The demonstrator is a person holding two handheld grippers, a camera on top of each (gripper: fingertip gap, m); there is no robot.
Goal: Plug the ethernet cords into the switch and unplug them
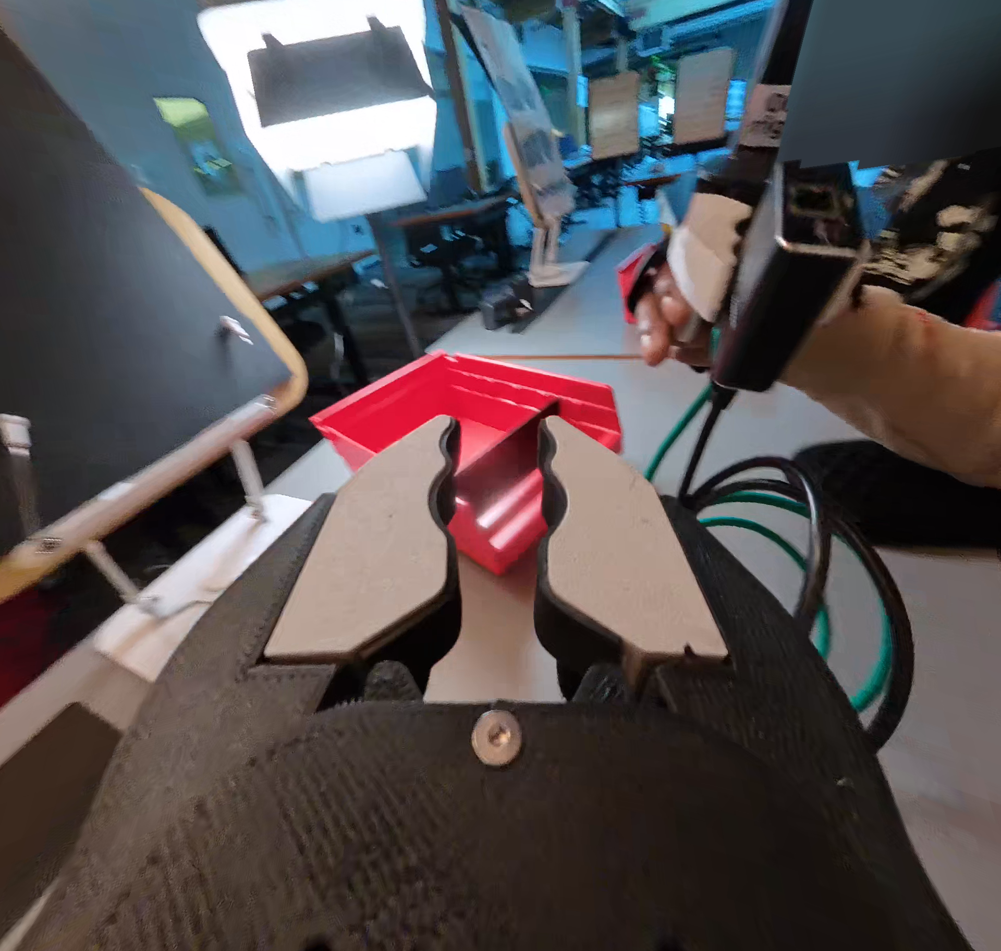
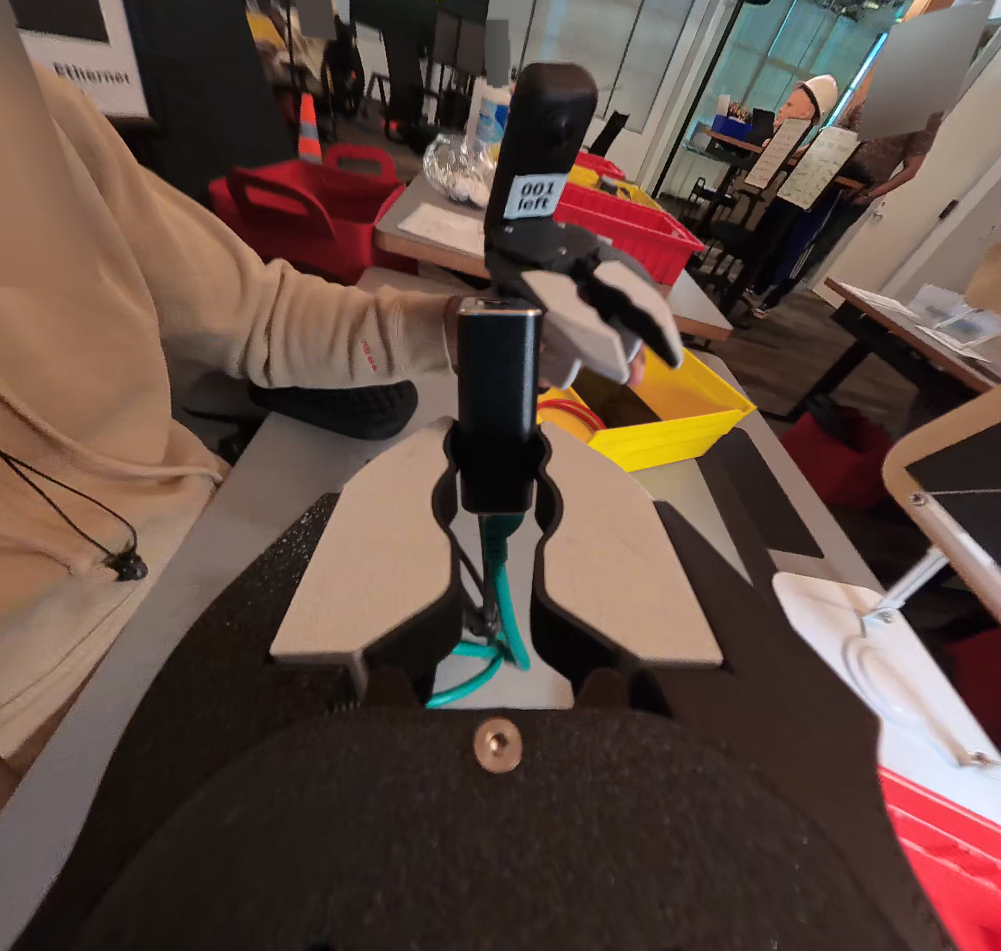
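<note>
Switch, a small black box, is clamped upright in the right gripper above the table, green cord trailing below. Left gripper hangs open, empty. Likely mid-swap; next, the left must grasp a plug.

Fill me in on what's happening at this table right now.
A person in a beige sleeve holds a pair of tongs in each hand. The right tongs are shut on a small black switch, held up off the table, with a green cord and a black cord hanging from its lower end. The left tongs are open and empty, above a red bin. The port on the switch's upper end looks empty.
</note>
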